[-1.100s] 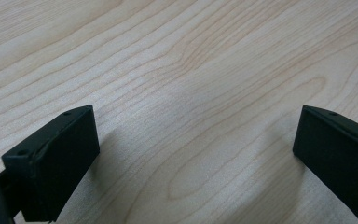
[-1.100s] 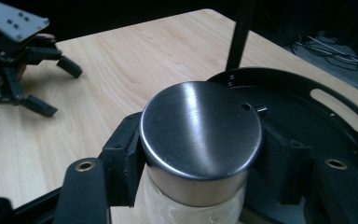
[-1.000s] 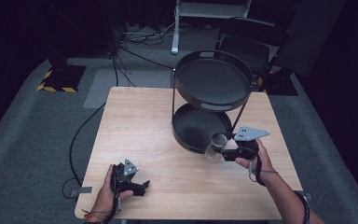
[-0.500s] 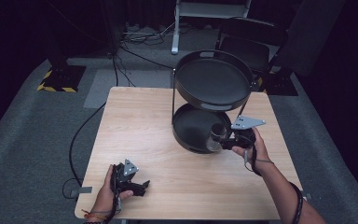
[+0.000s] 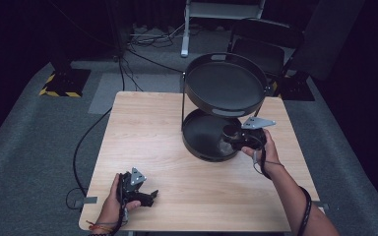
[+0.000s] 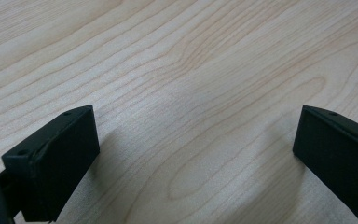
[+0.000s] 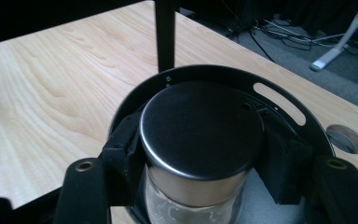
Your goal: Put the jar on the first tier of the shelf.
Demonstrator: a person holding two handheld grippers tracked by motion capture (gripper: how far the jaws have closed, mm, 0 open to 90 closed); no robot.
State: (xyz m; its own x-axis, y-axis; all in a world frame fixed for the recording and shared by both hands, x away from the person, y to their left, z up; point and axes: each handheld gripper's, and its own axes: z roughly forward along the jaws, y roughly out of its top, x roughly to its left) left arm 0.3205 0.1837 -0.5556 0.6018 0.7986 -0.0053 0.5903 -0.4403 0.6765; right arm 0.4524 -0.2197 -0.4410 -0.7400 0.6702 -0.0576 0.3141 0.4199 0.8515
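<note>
We see right gripper (image 7: 200, 172) clamping a metal-lidded jar (image 7: 201, 135) over lower tray (image 5: 199, 142) | left gripper (image 6: 196, 154) wide apart, resting near-left on table (image 5: 147, 128)

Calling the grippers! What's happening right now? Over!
Left gripper open, low over the bare table. Right gripper shut on a glass jar, over the stand's lower tray. Upright post just beyond.

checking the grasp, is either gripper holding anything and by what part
The right gripper clamps a cup by its side wall. The left gripper is open and holds nothing.
</note>
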